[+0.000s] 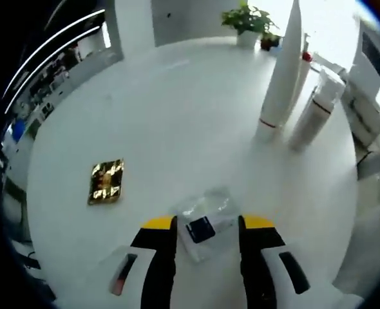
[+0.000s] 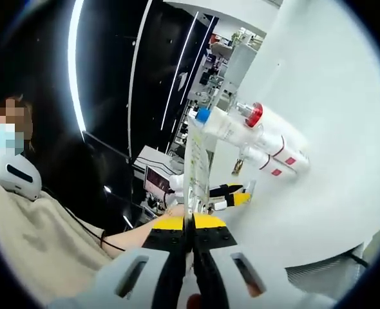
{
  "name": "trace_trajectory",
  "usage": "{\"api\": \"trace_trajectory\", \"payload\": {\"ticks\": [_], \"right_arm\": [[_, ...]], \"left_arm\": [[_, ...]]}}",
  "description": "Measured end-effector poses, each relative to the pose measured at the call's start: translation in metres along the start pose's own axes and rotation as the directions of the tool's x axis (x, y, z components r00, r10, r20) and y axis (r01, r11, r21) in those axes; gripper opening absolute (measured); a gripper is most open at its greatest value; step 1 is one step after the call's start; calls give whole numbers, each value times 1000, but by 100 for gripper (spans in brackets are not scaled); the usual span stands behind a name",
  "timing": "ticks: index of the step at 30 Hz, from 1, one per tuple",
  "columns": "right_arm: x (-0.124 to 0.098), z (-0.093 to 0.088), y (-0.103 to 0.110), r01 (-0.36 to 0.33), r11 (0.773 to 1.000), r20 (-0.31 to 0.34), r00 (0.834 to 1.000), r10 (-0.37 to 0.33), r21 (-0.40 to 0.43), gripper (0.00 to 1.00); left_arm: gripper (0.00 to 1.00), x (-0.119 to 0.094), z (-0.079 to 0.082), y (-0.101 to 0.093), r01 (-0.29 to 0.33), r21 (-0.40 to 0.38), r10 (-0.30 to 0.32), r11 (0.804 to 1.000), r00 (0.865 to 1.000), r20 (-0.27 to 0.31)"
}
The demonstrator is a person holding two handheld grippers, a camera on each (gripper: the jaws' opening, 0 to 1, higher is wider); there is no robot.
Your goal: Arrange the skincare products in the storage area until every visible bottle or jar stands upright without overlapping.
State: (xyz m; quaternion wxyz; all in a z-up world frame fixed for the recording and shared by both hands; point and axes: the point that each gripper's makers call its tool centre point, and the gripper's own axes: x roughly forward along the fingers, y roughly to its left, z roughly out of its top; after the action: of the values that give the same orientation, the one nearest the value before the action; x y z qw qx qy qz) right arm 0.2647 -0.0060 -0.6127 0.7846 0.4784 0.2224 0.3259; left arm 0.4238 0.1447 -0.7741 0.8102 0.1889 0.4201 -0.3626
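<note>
Skincare bottles [image 1: 281, 71], two white ones with red bands, stood upright on a round white table [image 1: 177, 109] near a potted plant [image 1: 247, 19]. One gold packet [image 1: 106, 181] lay apart. The left gripper [image 1: 207, 226] was spread around a clear sachet [image 1: 205, 222]; the right gripper [image 2: 192, 232] pinched a thin flat packet [image 2: 196, 168].

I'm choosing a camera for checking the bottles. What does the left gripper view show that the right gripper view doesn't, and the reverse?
Left gripper view: a gold square packet, a clear packet between the open left tongs, and a potted plant. Right gripper view: the right tongs shut on a thin flat packet, and a person's beige sleeve. Both: the white table and white bottles with red bands.
</note>
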Motion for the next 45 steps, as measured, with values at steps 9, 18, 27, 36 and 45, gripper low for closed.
{"api": "trace_trajectory", "payload": {"ticks": [9, 18, 27, 36, 45], "right_arm": [[1, -2, 1, -6, 1000, -9, 1000, 6, -6, 2], [1, -4, 2, -11, 1000, -25, 1000, 11, -12, 2], [1, -6, 3, -19, 1000, -33, 999, 18, -19, 2], [1, -5, 4, -25, 999, -32, 999, 24, -20, 2], [1, -5, 5, -30, 999, -32, 999, 30, -20, 2]], "left_arm": [[36, -20, -31, 1, -96, -172, 90, 980, 995, -44], [36, -31, -53, 0, -157, -294, 147, 943, 987, -58], [37, -36, -63, -4, -166, -357, 158, 919, 986, -53], [36, -36, -64, -1, -133, -406, 136, 904, 990, -22], [37, -41, -67, -14, -124, -440, 125, 889, 992, -29]]}}
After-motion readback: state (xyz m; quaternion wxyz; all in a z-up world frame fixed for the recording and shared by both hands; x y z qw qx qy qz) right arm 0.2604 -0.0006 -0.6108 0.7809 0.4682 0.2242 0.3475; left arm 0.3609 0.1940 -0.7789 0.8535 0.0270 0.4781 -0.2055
